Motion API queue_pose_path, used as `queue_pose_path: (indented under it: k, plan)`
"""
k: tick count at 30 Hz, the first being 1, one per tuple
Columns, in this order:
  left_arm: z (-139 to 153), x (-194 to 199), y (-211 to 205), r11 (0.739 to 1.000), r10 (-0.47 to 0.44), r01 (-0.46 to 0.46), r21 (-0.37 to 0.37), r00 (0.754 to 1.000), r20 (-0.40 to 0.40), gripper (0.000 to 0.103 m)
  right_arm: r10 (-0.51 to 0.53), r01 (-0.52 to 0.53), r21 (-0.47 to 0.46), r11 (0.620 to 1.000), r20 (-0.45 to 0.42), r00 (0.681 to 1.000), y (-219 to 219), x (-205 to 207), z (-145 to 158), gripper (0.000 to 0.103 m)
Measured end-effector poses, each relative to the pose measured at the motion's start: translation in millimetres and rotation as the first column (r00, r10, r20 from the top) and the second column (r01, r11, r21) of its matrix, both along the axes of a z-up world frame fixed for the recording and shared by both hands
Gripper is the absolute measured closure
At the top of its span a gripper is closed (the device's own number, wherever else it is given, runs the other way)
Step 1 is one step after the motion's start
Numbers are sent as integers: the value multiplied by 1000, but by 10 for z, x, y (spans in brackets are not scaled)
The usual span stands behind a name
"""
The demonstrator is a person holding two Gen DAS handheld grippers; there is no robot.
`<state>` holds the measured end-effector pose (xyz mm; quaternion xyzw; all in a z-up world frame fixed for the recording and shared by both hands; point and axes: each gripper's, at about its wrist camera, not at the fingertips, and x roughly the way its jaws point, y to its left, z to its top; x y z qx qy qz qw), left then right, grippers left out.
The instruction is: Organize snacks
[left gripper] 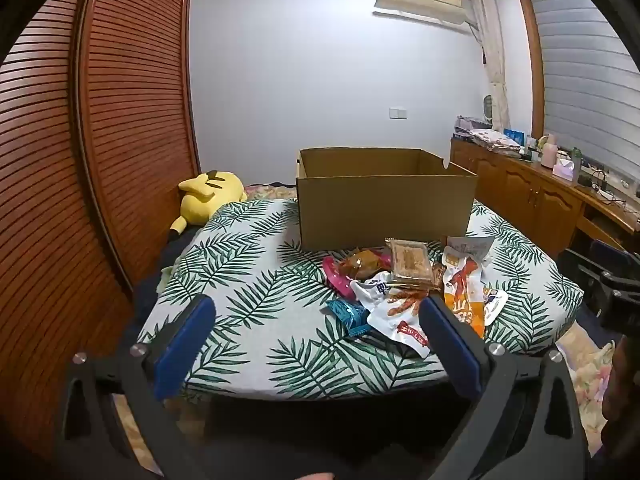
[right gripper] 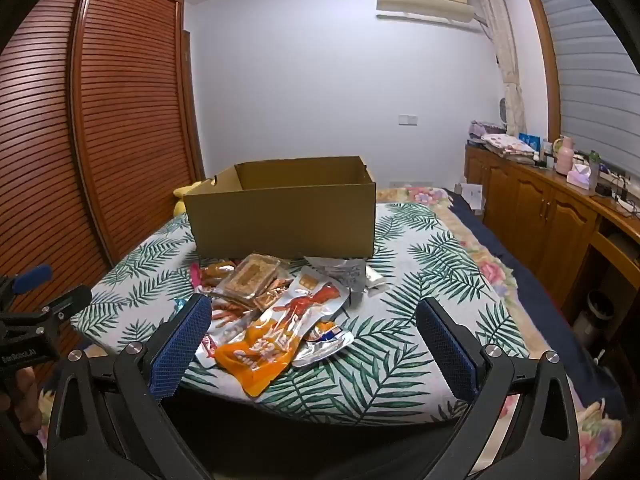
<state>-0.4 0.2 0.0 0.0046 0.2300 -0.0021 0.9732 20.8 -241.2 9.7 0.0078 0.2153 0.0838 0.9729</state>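
Note:
A pile of snack packets (left gripper: 416,280) (right gripper: 276,304) lies on a leaf-print cloth (left gripper: 260,288) (right gripper: 420,280), just in front of an open brown cardboard box (left gripper: 384,196) (right gripper: 284,212). An orange and white pouch (right gripper: 272,340) lies nearest, with a clear tray of biscuits (left gripper: 410,262) (right gripper: 250,276) behind it. My left gripper (left gripper: 316,312) hovers open near the cloth's front edge, left of the pile, with nothing between its blue pads. My right gripper (right gripper: 314,316) is open too, its left pad beside the orange pouch, touching nothing. The inside of the box is hidden.
A yellow plush toy (left gripper: 210,196) lies at the far left by the slatted wooden wardrobe (left gripper: 120,120). A wooden cabinet (right gripper: 552,208) with bottles and folded cloth runs along the right wall. The other gripper shows at each view's edge (right gripper: 36,304).

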Motion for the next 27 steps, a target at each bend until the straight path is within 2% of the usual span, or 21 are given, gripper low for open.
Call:
queue_pose_path:
  k: [27]
  plan:
    - [69, -42, -45, 1000, -8, 8, 16, 1000, 4, 0, 1, -1, -2, 1000, 3, 1000, 3, -8, 5, 0]
